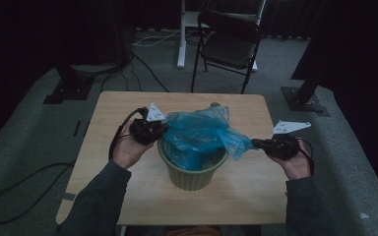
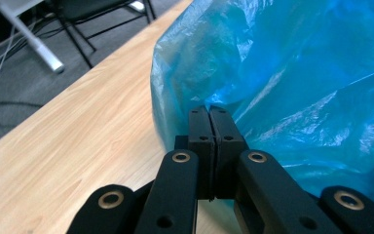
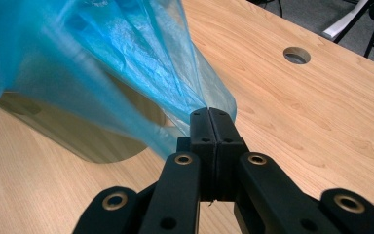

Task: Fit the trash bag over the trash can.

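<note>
Overhead, a green bucket stands near the middle of the light wooden surface, a little toward the near edge. A thin blue plastic bag sits in its mouth, crumpled and rising above the rim, with one flap drawn out to the right.

Left gripper: held in the person's left hand at the bucket's far-left rim. Its own view shows the fingers pressed together, tips right against the blue film. Film bulges up just past the tips; a pinch of it looks caught between the pads, though the seam itself hides how much.

Right gripper: right of the bucket, held level, pointing left. Fingers closed flat on the bag's edge, which fans out taut from the tips toward the bucket mouth. Stretched flap is clear in the high view too, running from bucket rim to gripper tip.

Both forearms in dark sleeves enter from the near side. Grey three-cornered plates sit atop each gripper; cables trail back over the wrists.

Surroundings: a round cable hole in the surface beyond the right gripper; a black folding chair on the grey carpet at the far side; loose cables on the floor at far left.
</note>
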A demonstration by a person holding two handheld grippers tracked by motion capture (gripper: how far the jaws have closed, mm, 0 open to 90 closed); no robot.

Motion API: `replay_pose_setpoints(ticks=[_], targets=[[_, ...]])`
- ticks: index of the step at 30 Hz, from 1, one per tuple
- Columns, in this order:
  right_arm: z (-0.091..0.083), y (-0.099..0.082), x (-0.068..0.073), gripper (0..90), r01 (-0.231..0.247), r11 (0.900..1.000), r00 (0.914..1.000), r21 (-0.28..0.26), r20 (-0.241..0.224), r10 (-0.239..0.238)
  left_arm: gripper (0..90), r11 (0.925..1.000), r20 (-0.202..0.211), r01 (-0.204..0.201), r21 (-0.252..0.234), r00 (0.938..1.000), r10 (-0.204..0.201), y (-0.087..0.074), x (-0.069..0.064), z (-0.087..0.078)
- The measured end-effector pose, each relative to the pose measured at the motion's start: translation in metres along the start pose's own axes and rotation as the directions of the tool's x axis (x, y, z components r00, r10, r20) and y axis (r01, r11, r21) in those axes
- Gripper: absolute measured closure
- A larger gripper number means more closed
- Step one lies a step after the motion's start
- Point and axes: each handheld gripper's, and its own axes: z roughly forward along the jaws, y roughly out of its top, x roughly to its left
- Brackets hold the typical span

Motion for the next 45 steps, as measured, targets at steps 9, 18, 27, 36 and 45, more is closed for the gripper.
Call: replay_pose_setpoints(ticks=[9, 18, 27, 36, 45], targets=[[-0.003, 0.014, 0.003, 74.5, 0.001, 0.999, 1.0, -0.044, 0.01, 0.0, 85.8, 1.0, 0.025, -0.007, 0.003, 0.9997, 0.007, -0.001, -0.003, 0.005], [-0.011, 0.041, 0.007, 65.4, 0.008, 0.993, 0.9999, -0.117, 0.009, -0.007, 83.6, 0.9995, 0.045, -0.03, -0.003, 0.9985, 0.03, 0.001, -0.009, 0.009], [-0.009, 0.066, 0.024, 61.2, 0.038, 0.9863, 0.9962, -0.16, -0.071, -0.05, 82.1, 0.9987, 0.071, -0.051, -0.006, 0.9962, 0.052, 0.004, -0.018, 0.013], [0.017, 0.093, 0.036, 52.9, 0.018, 0.9876, 0.9873, -0.156, -0.153, -0.042, 79.9, 0.9977, 0.083, -0.067, -0.006, 0.9943, 0.068, 0.008, -0.022, 0.015], [0.041, 0.078, 0.038, 83.4, 0.044, 0.9988, 0.9823, -0.022, -0.181, -0.047, 67.8, 0.9957, 0.054, -0.072, -0.059, 0.9957, 0.075, 0.017, -0.021, 0.004]])
